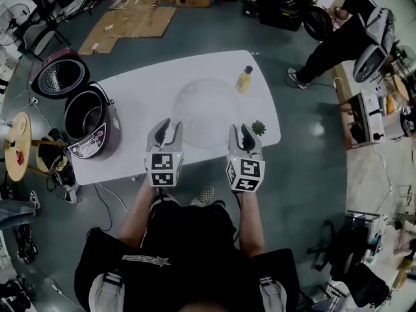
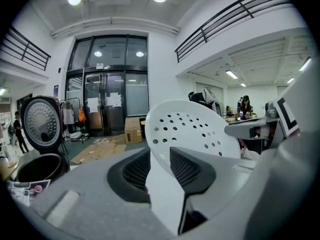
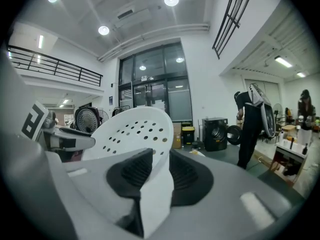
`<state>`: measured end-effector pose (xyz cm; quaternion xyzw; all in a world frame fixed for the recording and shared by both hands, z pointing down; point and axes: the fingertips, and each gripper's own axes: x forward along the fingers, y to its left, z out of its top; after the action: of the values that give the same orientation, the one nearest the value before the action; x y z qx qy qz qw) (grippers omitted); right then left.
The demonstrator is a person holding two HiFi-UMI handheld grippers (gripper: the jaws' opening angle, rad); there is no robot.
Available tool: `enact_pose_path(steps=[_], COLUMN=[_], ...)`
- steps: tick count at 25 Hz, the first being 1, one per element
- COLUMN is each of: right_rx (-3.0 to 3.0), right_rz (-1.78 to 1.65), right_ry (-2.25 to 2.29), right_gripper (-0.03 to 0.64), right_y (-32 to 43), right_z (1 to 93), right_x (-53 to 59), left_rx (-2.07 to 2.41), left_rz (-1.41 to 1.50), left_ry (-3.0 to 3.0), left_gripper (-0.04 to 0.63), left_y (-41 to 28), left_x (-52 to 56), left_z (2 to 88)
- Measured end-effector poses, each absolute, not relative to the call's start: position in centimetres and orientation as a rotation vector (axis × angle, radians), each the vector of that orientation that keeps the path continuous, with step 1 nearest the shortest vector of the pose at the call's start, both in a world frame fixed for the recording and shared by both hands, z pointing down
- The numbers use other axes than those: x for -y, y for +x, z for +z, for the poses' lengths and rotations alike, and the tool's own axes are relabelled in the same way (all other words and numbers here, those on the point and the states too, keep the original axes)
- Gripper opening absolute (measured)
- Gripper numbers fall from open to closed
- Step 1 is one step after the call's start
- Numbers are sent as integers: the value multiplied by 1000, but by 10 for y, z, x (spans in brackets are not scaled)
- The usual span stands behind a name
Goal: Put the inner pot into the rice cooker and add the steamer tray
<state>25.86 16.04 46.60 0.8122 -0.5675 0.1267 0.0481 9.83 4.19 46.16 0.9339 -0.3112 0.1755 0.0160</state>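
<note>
Head view, far left: rice cooker [image 1: 91,119], lid up, well off to the left of both pairs of fingers and nearer the left gripper [image 1: 166,134]. Pinches the steamer tray [image 1: 205,106] by its left rim there, jaws partly closed on the edge. Spans from one gripper's fingers across to the other's. Pinches the opposite rim likewise with the right gripper [image 1: 244,135]. Probably calls for a carry leftward.

A tall workshop hall: mezzanine railing [image 2: 225,21] overhead, glass doors [image 2: 107,104], flattened cardboard [image 1: 133,19] strewn over the grey floor [image 1: 305,174].
</note>
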Motion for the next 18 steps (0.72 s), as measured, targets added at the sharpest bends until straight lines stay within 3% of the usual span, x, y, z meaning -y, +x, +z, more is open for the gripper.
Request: enact_pose_path(steps=[18], right_rx=[1999], right_rz=[311], right_ry=[2273], right_gripper=[100], right_y=[147], right_z=[440], right_x=[5], left_rx=[1295], left_rz=[510], left_ry=[2785], left_gripper=[130], left_y=[-35], left_x=[86], left_z=[436])
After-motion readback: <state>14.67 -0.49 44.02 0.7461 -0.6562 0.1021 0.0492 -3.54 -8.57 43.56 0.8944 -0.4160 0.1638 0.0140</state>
